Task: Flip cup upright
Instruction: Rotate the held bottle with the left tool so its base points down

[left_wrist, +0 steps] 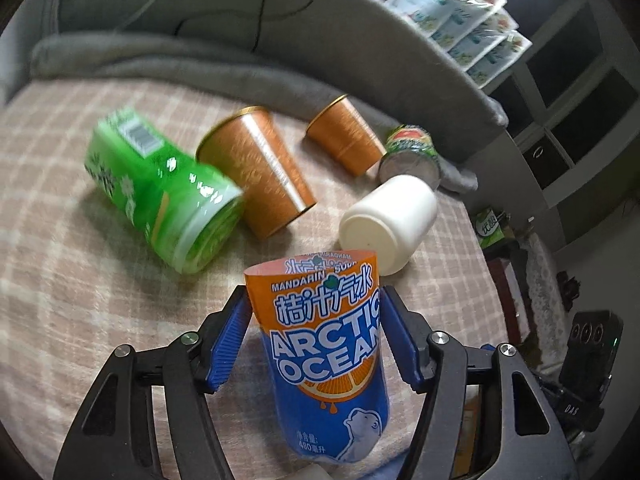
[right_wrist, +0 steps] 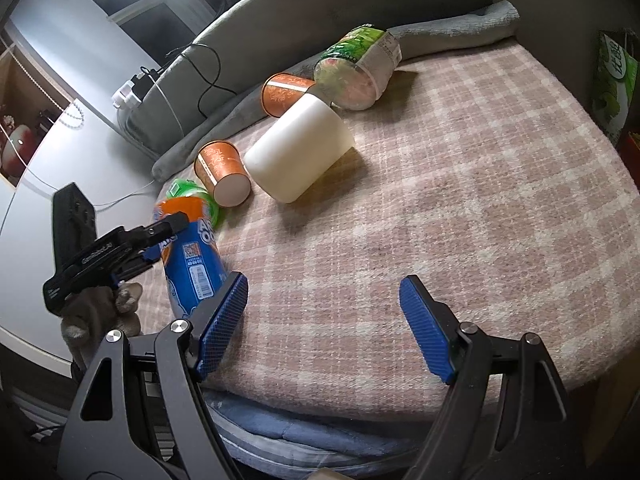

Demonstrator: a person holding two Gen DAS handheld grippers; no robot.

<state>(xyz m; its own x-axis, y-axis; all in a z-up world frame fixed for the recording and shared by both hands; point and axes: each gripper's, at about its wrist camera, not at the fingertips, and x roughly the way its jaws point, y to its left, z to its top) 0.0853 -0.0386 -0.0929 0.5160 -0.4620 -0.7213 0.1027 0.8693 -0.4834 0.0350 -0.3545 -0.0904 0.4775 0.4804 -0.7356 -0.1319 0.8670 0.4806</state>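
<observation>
My left gripper (left_wrist: 314,300) is shut on an orange-and-blue "Arctic Ocean" cup (left_wrist: 326,356), mouth pointing away from the camera. In the right wrist view the same cup (right_wrist: 192,256) stands tilted at the near left edge of the checked surface, held by the left gripper (right_wrist: 168,232). My right gripper (right_wrist: 322,300) is open and empty above the near part of the surface. A white cup (left_wrist: 390,220) lies on its side further in; it also shows in the right wrist view (right_wrist: 300,152).
Two orange cups (left_wrist: 260,168) (left_wrist: 346,134) lie on their sides on the checked cloth (right_wrist: 460,200), with a green container (left_wrist: 160,188) and a green can (left_wrist: 412,152). A grey padded backrest (left_wrist: 360,52) curves behind. Cables and a power strip (right_wrist: 130,90) lie at left.
</observation>
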